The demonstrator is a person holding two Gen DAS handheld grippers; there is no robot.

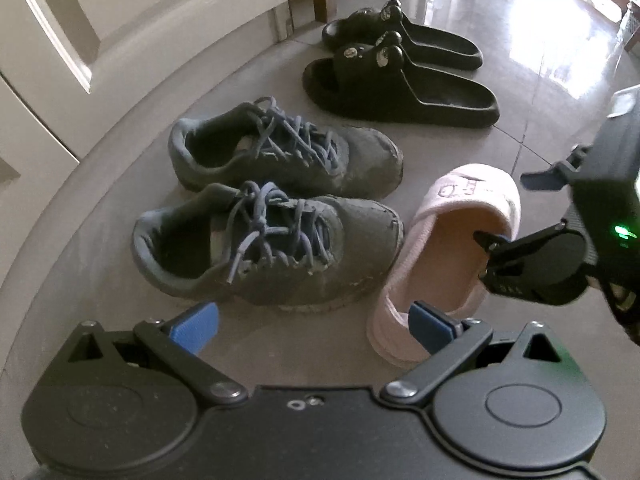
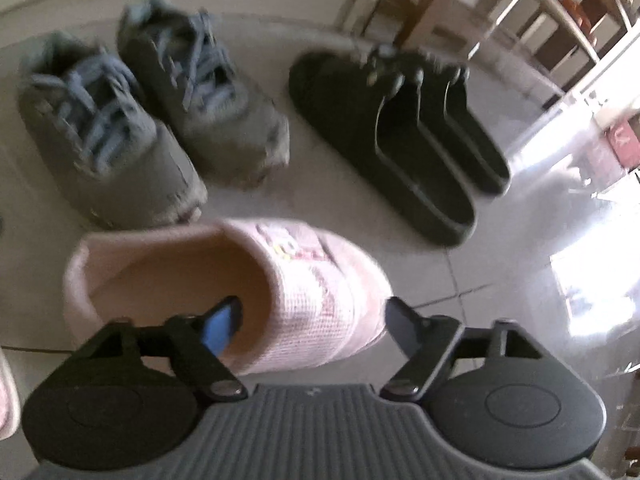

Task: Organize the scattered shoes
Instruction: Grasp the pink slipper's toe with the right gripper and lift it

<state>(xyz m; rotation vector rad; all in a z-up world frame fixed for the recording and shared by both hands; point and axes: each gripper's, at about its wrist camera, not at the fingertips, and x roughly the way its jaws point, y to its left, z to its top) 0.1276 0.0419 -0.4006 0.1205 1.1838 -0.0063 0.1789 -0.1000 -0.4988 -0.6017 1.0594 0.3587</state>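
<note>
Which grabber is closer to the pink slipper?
Right. The right gripper straddles the pink slipper, one finger inside its opening. The left gripper hangs open by its heel end, not around it.

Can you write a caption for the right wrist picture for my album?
Right gripper straddling the pink slipper's toe beside grey sneakers and black slides.

Daylight floods in from the far right, glaring white off the glossy floor (image 1: 532, 40). The left wrist view is fairly sharp; the right wrist view is smeared by motion blur. Both bend strongly at the edges, with dark corners
</note>
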